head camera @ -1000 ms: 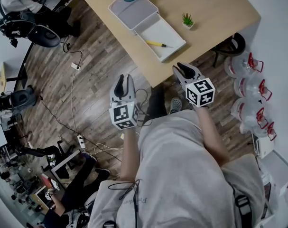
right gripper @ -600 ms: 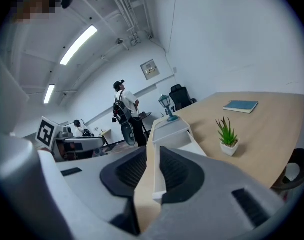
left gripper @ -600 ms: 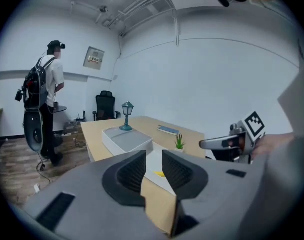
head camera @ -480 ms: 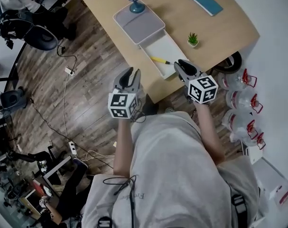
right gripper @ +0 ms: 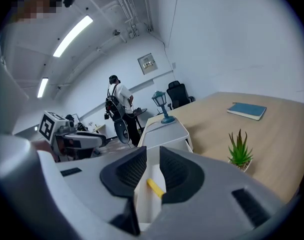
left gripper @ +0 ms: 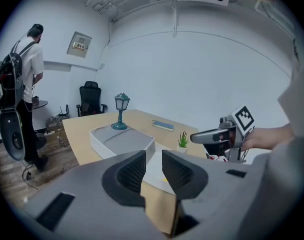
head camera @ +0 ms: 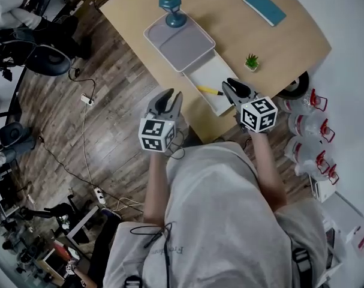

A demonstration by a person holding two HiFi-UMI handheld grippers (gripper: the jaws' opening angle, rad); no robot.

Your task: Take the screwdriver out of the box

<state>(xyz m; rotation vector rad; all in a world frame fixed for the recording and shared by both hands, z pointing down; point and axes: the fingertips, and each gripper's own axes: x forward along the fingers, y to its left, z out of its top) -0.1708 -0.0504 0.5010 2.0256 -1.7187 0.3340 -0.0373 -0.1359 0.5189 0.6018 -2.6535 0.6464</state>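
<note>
With the left gripper and right gripper both spread and empty, the right's jaws, just now closing slightly, may shove the screwdriver at its nine o'clock against the box wall.

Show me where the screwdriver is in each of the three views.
Head view: the screwdriver is near the middle, slightly right, lying in the open box.
Left gripper view: low centre, only a small yellow bit seen through the gap between the jaws.
Right gripper view: low centre, the yellow handle seen through the gap between the jaws.
Shared landmark: the lamp, beyond the box in every view.
</note>
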